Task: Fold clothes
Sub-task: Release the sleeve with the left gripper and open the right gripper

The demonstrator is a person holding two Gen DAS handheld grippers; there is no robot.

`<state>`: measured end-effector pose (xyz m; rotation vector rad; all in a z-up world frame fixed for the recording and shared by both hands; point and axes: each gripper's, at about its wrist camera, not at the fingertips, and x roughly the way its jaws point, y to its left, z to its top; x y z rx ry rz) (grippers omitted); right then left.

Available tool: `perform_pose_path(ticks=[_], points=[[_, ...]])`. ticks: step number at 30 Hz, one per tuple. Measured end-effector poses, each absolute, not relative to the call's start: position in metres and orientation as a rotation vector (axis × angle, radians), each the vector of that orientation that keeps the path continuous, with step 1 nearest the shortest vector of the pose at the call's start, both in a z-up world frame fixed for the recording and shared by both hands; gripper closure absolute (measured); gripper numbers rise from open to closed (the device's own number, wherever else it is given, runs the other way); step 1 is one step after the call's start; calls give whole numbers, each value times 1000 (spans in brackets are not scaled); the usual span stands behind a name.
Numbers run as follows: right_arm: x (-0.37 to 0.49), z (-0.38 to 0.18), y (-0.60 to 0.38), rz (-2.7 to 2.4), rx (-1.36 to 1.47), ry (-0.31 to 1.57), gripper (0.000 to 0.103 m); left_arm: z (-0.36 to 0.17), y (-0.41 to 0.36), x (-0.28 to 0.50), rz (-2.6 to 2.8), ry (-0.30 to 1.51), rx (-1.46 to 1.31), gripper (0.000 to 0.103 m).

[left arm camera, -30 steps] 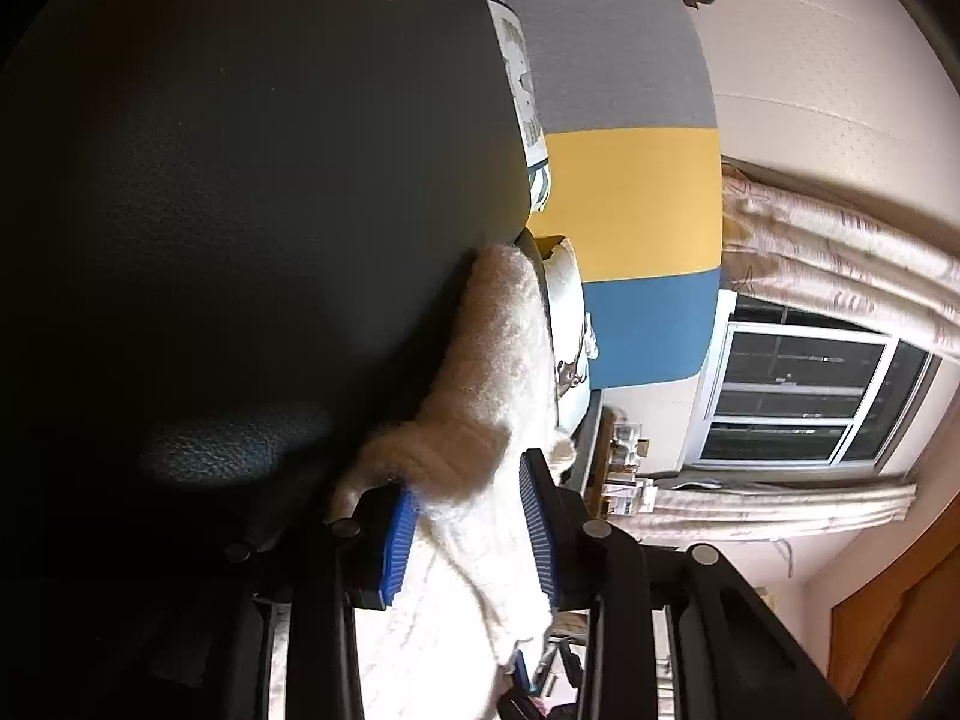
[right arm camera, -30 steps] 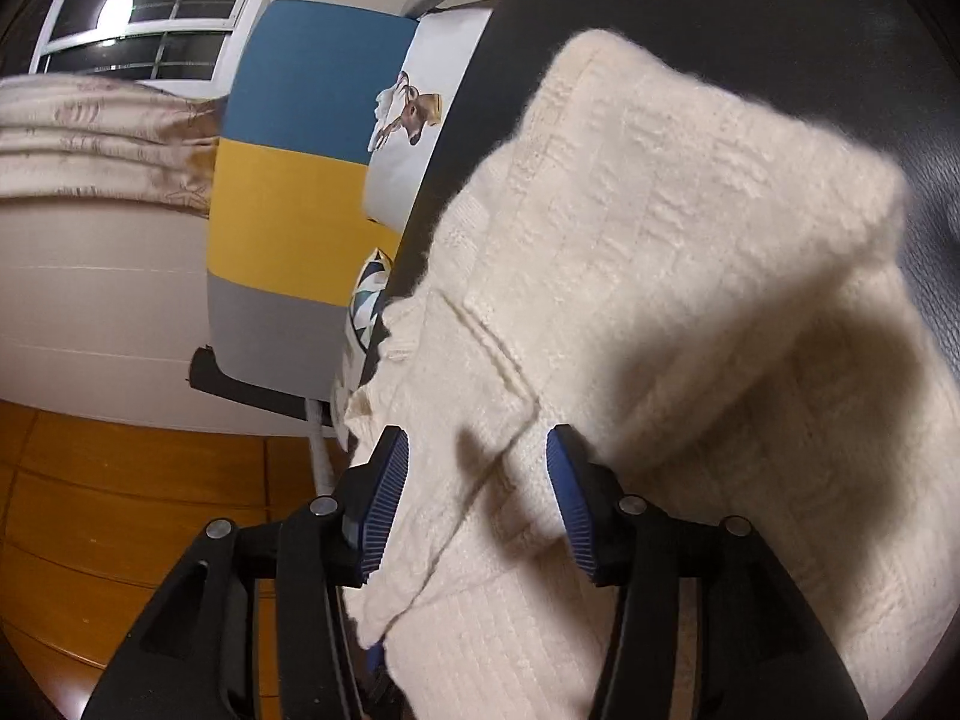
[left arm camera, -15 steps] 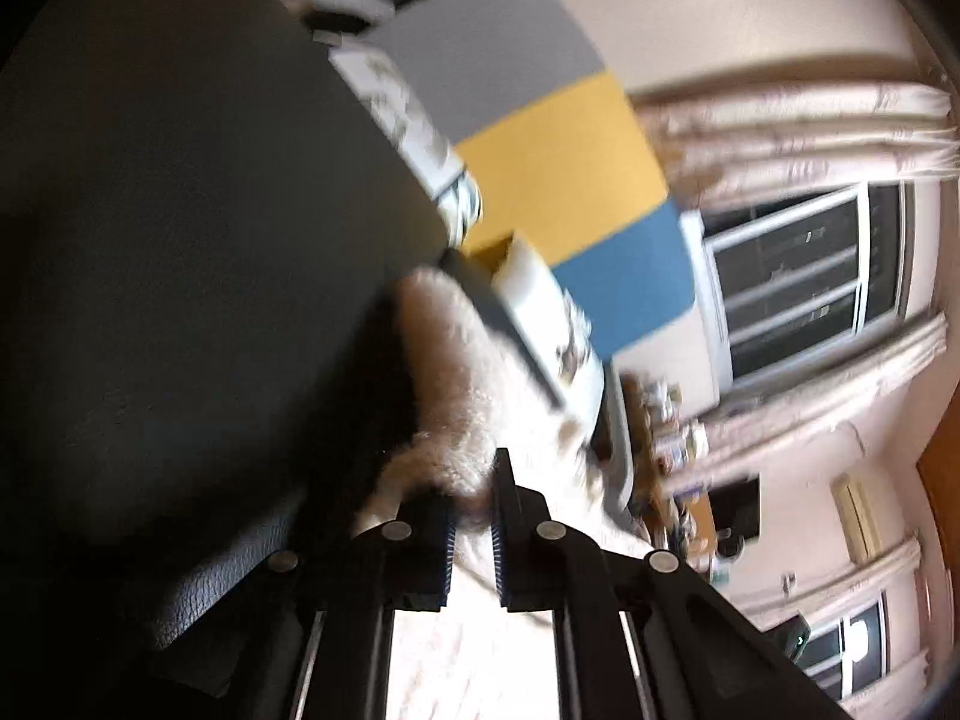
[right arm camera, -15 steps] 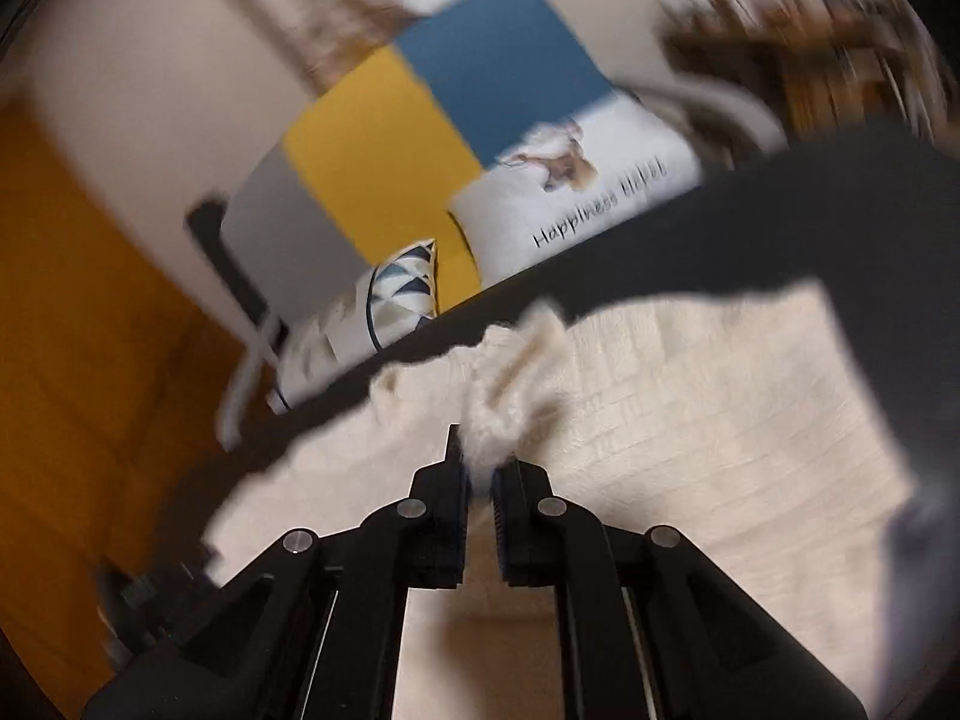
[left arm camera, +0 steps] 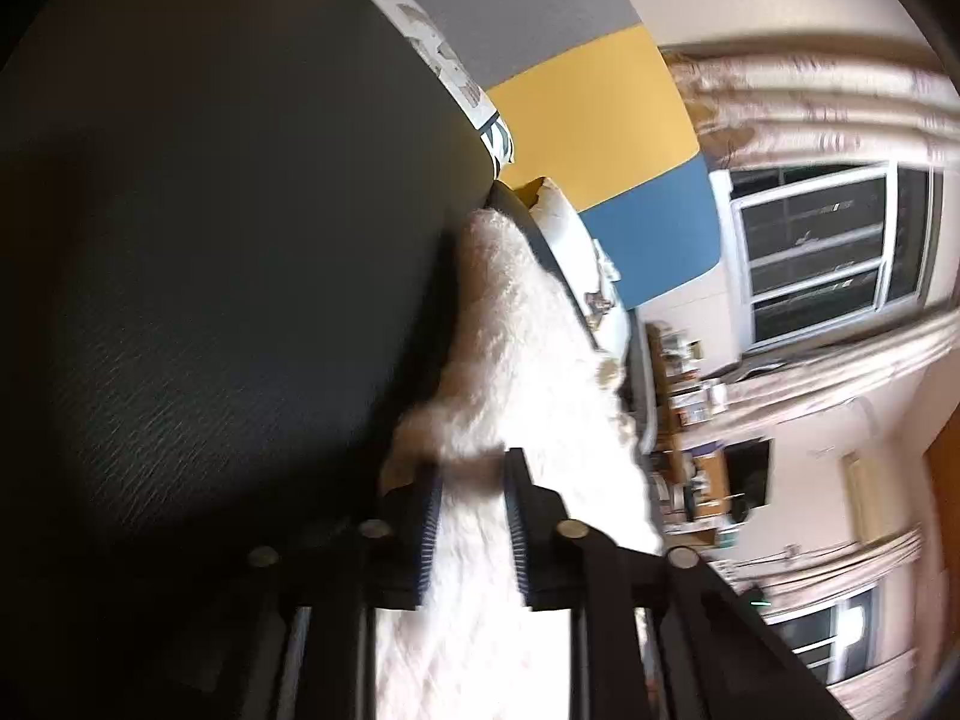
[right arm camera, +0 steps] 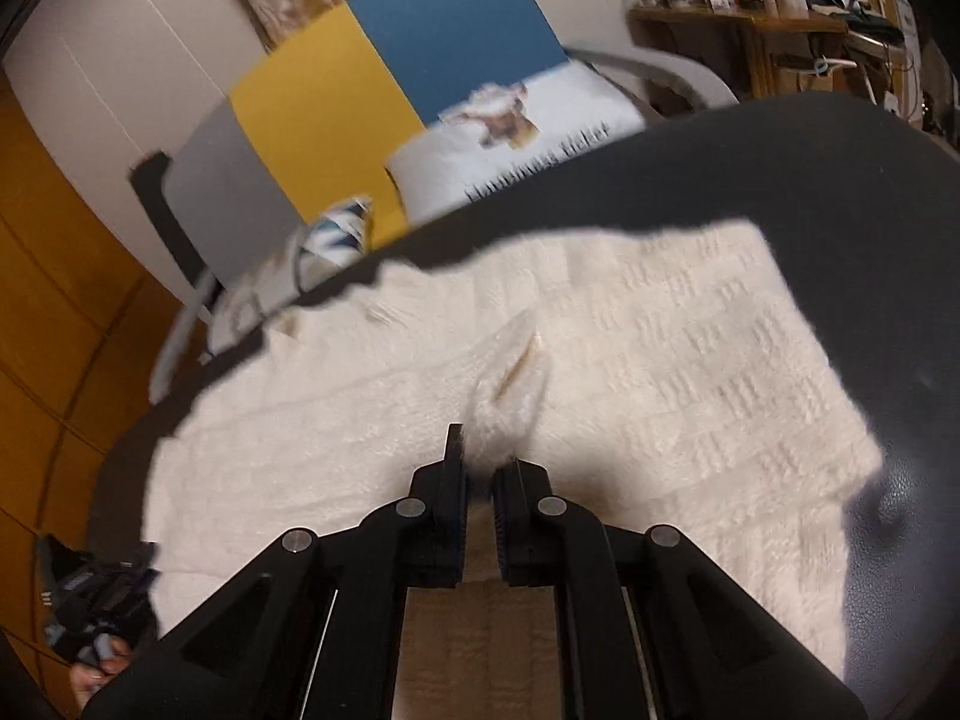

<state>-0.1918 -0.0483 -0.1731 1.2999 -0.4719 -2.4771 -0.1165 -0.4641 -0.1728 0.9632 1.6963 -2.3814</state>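
Observation:
A cream knitted sweater (right arm camera: 660,360) lies spread on a black leather surface (right arm camera: 780,168). My right gripper (right arm camera: 478,468) is shut on a pinched ridge of the sweater near its middle and lifts it slightly. In the left wrist view the same sweater (left arm camera: 516,348) runs along the edge of the black surface (left arm camera: 210,240). My left gripper (left arm camera: 471,480) is shut on a bunch of the sweater, with cloth filling the gap between its fingers.
Behind the surface stands a chair with grey, yellow and blue panels (right arm camera: 336,84) holding printed cushions (right arm camera: 510,132). A wooden desk with clutter (right arm camera: 750,12) is at the far right. Curtains and a window (left arm camera: 840,240) show in the left wrist view.
Both grippers went from open around the sweater to shut on it. The right gripper has swung round and lifted a ridge of cloth; the left jaws stand a little wider than half a second ago.

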Motion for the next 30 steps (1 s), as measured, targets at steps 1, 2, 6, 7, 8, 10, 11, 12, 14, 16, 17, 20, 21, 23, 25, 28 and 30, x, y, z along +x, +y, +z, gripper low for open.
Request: perform_pose_path(ticks=[1, 2, 6, 7, 8, 10, 11, 12, 14, 16, 17, 20, 21, 23, 25, 28, 30], points=[[-192, -180, -47, -2467, 1312, -484, 94, -171, -467, -107, -2369, 1710, 946, 80], [-191, -182, -44, -2459, 1299, -513, 94, -170, -470, -99, -2368, 1722, 923, 80], [-194, -183, -38, -2408, 1302, -587, 91, -153, -486, -91, -2372, 1830, 784, 80], [-194, -181, -36, -2404, 1305, -589, 89, -148, -490, -94, -2378, 1859, 746, 80], [-192, -178, -33, -2409, 1307, -586, 82, -142, -494, -102, -2392, 1881, 732, 80], [-188, -172, -28, -2418, 1313, -580, 73, -131, -500, -124, -2429, 1913, 730, 79], [-187, -168, -25, -2423, 1315, -577, 65, -129, -499, -139, -2450, 1921, 758, 79], [-182, -164, -21, -2450, 1312, -554, 56, -129, -495, -154, -2469, 1910, 819, 79], [-170, -148, -14, -2565, 1268, -461, 51, -136, -484, -181, -2498, 1825, 978, 79], [-163, -134, -18, -2589, 1185, -418, 51, -150, -468, -202, -2494, 1677, 1154, 79], [-163, -128, -28, -2537, 1150, -404, 51, -160, -460, -211, -2459, 1569, 1243, 80], [-170, -127, -77, -2433, 1129, -210, 51, -175, -452, -210, -2495, 1408, 1249, 89], [-175, -136, -95, -2419, 1175, -91, 51, -173, -456, -206, -2520, 1392, 1224, 89], [-189, -166, -117, -2367, 1368, 47, 50, -168, -469, -196, -2547, 1389, 1178, 81], [-189, -170, -124, -2373, 1345, 87, 47, -163, -482, -187, -2573, 1385, 1131, 79], [-186, -151, -130, -2336, 1277, 77, 46, -173, -520, -184, -2493, 1464, 1100, 76], [-184, -135, -145, -2258, 1191, 62, 46, -191, -541, -189, -2426, 1622, 1139, 72]])
